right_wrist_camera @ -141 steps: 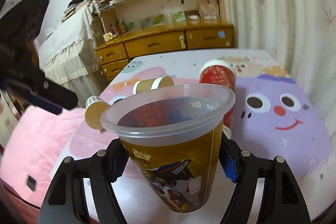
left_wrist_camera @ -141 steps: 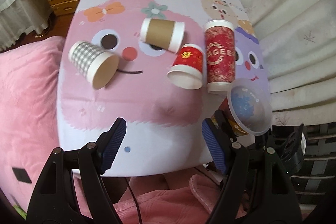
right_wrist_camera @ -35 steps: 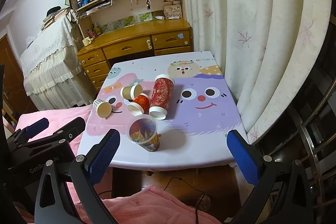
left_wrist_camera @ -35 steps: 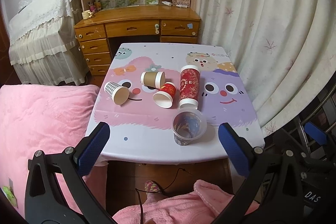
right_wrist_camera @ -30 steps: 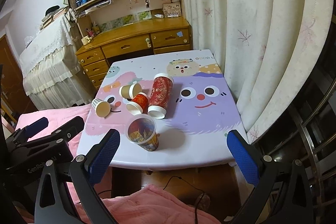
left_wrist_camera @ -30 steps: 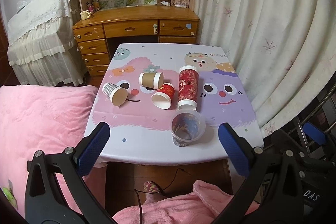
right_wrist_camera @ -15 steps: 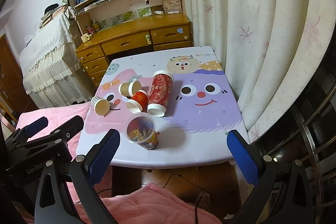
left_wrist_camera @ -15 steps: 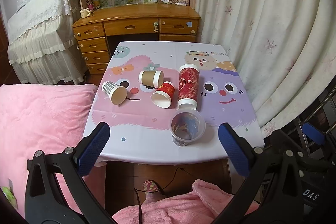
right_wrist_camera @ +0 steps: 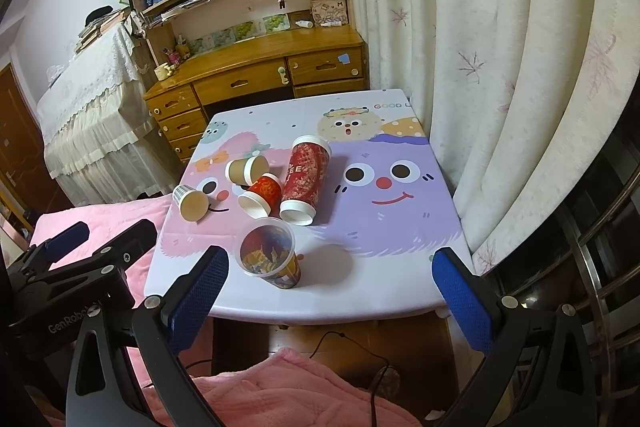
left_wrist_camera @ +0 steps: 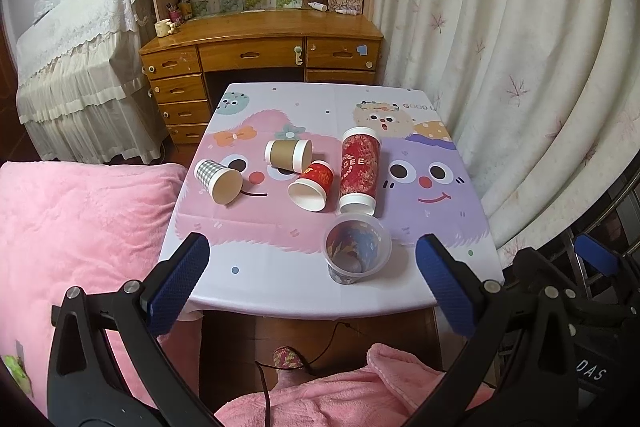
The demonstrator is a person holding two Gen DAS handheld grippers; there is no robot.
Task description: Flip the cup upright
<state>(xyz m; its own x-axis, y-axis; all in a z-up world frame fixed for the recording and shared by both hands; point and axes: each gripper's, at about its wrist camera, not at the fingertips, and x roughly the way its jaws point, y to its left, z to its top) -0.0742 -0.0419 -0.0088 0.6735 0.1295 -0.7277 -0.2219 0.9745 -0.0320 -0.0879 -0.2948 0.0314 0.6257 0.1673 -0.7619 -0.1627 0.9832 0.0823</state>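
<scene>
a: where's the clear plastic cup (left_wrist_camera: 357, 251)?

b: upright near the front edge of the table (left_wrist_camera: 280, 291), mouth up, printed sleeve inside. nothing touches it. the tall red cup (left_wrist_camera: 359, 171) lies on its side just beyond, at about 12 o'clock from it.

a: and the others?

b: the small red cup (left_wrist_camera: 311, 185) lies at 11 o'clock, beside the tall one. the brown cup (left_wrist_camera: 289, 155) lies behind that, and the checked cup (left_wrist_camera: 217, 176) lies apart at 10 o'clock.

a: the grippers?

b: the left gripper (left_wrist_camera: 308, 285) has its blue pads spread wide, holding nothing, back off the front edge. the right gripper (right_wrist_camera: 330, 297) is the same: wide apart and free of any cup.

a: do the views differ?

b: the right wrist view shows the clear cup (right_wrist_camera: 270, 253) more from the side, so its printed wall and shadow read clearly, plus the left tool's black body at 9 o'clock. the left wrist view looks down into the cup's mouth.
</scene>
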